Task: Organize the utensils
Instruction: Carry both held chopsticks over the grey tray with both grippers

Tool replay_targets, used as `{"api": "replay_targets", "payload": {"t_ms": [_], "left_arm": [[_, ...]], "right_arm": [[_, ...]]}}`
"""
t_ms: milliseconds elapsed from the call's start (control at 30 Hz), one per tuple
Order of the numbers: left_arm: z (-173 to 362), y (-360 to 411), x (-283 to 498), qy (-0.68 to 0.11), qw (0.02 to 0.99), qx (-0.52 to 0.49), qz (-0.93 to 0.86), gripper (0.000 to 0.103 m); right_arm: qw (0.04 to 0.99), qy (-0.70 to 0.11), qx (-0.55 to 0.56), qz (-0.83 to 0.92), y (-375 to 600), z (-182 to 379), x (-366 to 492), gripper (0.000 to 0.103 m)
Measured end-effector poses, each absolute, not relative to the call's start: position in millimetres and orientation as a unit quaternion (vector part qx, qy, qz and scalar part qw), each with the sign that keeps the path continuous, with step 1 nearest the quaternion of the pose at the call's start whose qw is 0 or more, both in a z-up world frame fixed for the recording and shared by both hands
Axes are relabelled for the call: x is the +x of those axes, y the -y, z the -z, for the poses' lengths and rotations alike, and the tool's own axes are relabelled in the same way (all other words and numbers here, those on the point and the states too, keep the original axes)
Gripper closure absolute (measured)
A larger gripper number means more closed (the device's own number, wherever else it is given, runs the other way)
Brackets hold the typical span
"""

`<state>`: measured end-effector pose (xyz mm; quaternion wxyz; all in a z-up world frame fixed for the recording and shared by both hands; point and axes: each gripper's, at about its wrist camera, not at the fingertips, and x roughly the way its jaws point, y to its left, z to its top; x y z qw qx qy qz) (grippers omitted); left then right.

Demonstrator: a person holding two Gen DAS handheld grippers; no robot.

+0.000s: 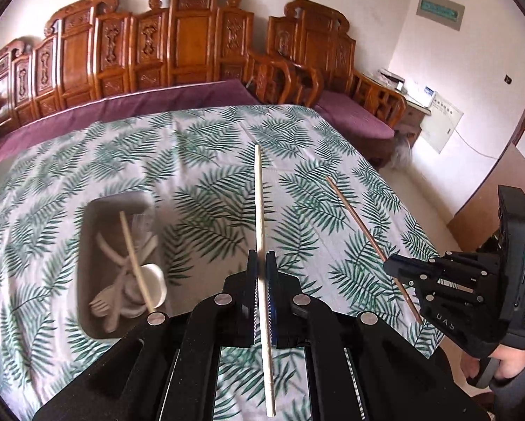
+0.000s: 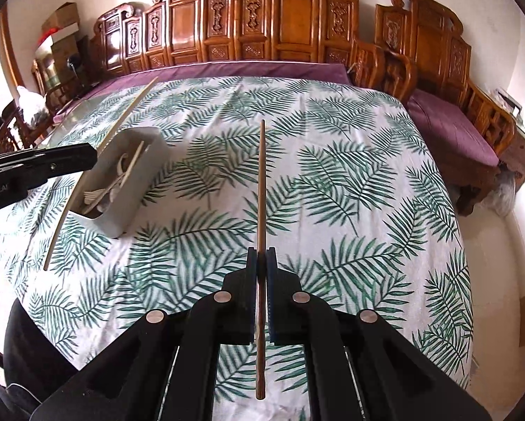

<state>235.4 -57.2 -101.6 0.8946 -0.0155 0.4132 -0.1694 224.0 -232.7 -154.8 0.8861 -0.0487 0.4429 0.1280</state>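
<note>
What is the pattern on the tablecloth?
The tablecloth is white with green fern leaves printed all over. It shows best in the right wrist view.

Black tongs [image 1: 261, 259] with round silver rivets, blue pads, green indicator light.

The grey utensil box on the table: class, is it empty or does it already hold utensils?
Partly filled. The grey utensil box holds a pale chopstick, a white fork and other white pieces; exact count unclear through blur.
</note>
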Motion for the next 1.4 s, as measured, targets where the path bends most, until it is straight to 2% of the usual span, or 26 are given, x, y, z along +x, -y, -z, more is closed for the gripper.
{"api": "replay_targets", "payload": {"t_ms": [633,1400], "left_arm": [[110,-37,236,-0.415,0.902,-0.039,0.111,0.099],[171,-90,320,-0.462,0.880,-0.080,0.074,0.099]], "right_arm": [[0.880,-0.432,-0.078,-0.181,145,141,235,0.097],[0.862,-0.442,-0.105,-0.225,79,152,275,0.097]]}}
